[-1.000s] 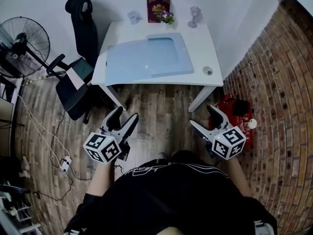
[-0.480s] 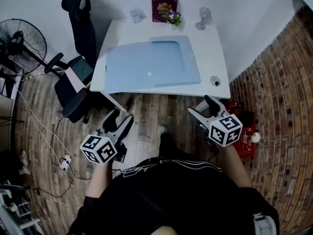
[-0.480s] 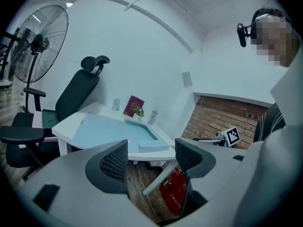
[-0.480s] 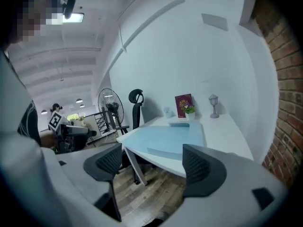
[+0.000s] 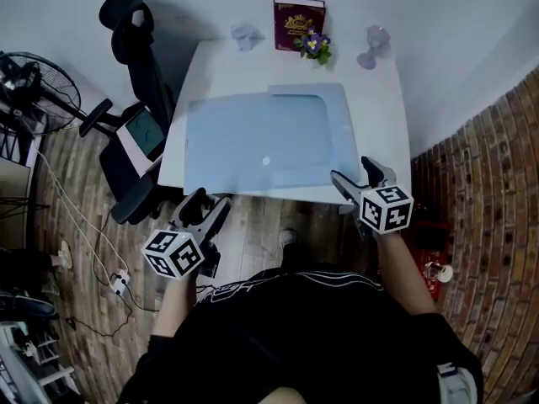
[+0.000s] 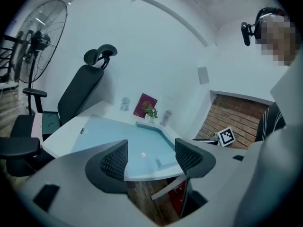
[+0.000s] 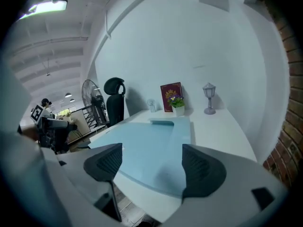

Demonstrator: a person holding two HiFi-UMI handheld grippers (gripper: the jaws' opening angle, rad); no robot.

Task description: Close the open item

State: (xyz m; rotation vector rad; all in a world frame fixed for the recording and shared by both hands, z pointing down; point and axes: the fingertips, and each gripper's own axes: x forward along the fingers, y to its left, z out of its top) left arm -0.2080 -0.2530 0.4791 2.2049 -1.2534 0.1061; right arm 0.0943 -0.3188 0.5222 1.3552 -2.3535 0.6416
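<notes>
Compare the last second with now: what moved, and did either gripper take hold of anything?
The person stepped closer to the white desk. The right gripper went forward to the desk's near right edge; the left gripper stayed low, short of the desk. Nothing was grasped: both pairs of jaws stay apart and empty. The blue folder-like item lies open as before.

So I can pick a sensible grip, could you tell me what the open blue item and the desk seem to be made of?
The blue item looks like thin matte plastic or card: it lies flat with crisp edges. The desk seems smooth white laminate, evenly pale with no grain.
</notes>
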